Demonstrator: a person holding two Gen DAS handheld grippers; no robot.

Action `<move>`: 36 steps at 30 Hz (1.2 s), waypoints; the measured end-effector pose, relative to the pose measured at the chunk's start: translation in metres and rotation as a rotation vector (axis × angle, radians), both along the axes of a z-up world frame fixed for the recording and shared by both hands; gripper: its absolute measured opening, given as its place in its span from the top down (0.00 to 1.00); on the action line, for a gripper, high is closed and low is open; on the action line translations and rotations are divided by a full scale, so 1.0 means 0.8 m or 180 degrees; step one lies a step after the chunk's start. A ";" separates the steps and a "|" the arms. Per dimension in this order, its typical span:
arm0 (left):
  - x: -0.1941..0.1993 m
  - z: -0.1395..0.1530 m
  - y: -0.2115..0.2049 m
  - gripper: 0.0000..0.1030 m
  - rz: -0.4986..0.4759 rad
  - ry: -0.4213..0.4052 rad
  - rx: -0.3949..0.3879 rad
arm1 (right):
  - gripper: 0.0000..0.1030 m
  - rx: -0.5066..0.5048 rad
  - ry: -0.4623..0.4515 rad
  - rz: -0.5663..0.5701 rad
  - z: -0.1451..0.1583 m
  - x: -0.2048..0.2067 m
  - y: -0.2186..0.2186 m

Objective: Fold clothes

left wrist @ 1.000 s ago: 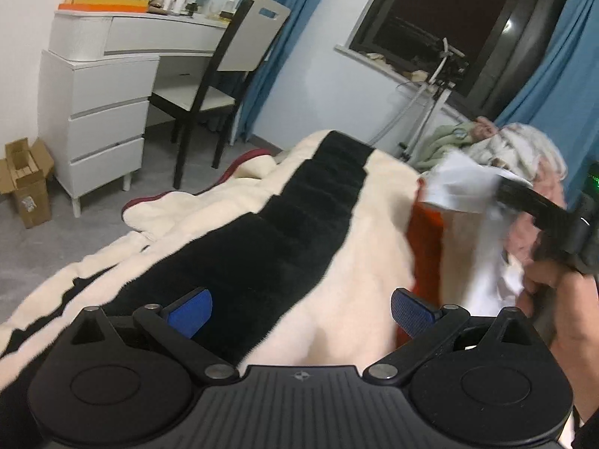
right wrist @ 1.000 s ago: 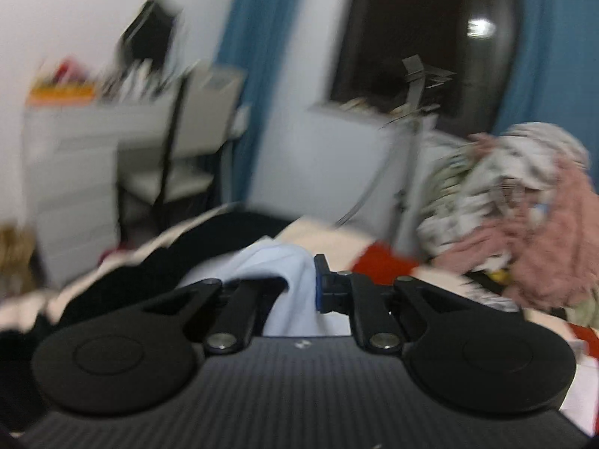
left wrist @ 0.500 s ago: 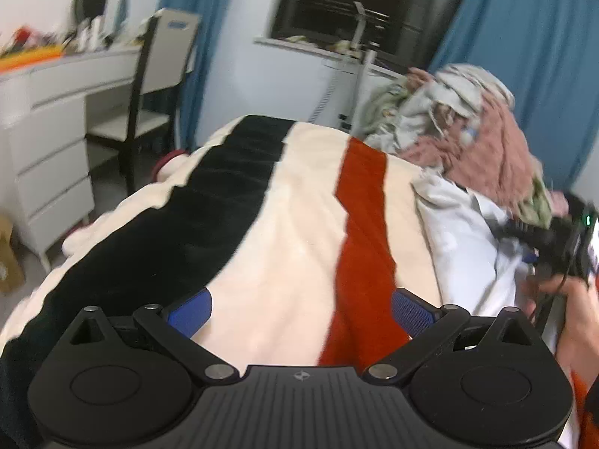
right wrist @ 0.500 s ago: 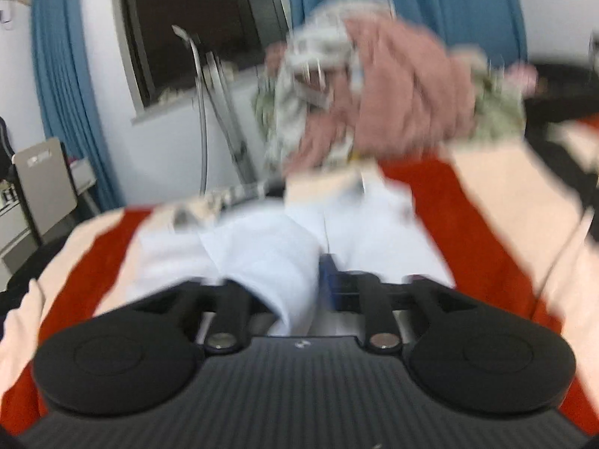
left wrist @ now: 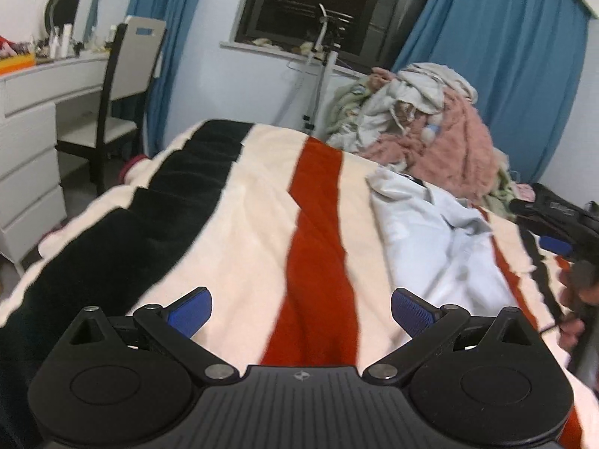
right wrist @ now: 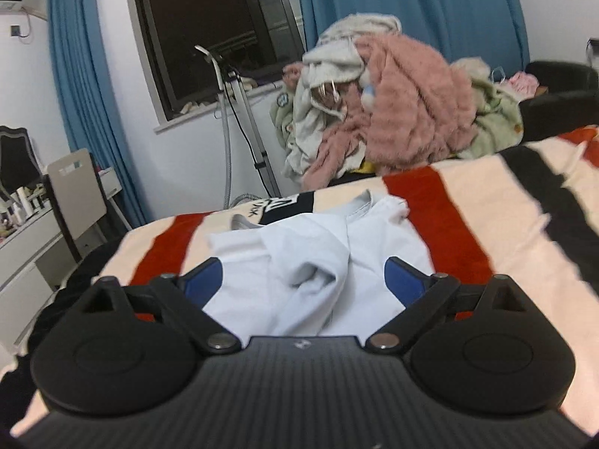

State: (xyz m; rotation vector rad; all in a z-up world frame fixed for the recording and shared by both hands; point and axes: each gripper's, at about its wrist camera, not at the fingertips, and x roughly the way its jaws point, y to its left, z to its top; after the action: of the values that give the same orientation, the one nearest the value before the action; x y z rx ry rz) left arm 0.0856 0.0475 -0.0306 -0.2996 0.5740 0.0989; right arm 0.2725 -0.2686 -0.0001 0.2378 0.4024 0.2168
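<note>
My right gripper [right wrist: 303, 277], jaws apart, sits right over the crumpled white shirt [right wrist: 318, 262]; my left gripper [left wrist: 301, 308], also spread, is farther off.

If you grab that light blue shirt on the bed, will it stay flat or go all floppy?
Probably floppy: the light blue shirt already lies in soft bunched folds on the striped blanket, so a pinched spot would likely rise while the rest droops. It looks thin, so probably light. Pushed, it would likely wrinkle rather than slide, since the blanket looks fuzzy.
</note>
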 end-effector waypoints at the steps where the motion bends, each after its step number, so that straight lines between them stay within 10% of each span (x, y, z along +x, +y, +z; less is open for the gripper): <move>1: -0.005 0.002 -0.001 0.00 -0.0044 0.0018 -0.0043 | 0.08 -0.0003 -0.0032 -0.0007 0.009 -0.025 -0.004; 8: -0.028 0.003 -0.004 0.01 -0.0243 0.0282 -0.0349 | 0.08 0.0030 -0.0147 0.0045 0.051 -0.193 -0.029; 19: -0.058 -0.039 0.067 0.18 0.0282 0.1082 -0.0897 | 0.08 0.0502 0.0361 -0.0125 -0.006 -0.339 -0.085; 31: -0.077 -0.040 0.012 0.50 -0.0327 0.1468 -0.0206 | 0.08 0.0875 0.0496 -0.0223 -0.017 -0.340 -0.106; 36: -0.092 -0.026 -0.015 0.94 -0.0494 0.1406 0.0166 | 0.08 0.0945 0.0525 -0.0255 -0.017 -0.343 -0.111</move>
State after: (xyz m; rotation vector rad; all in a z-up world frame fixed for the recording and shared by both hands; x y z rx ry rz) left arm 0.0118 0.0359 -0.0517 -0.1807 1.0288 0.0293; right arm -0.0021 -0.3574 -0.0139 0.5652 0.5232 0.1783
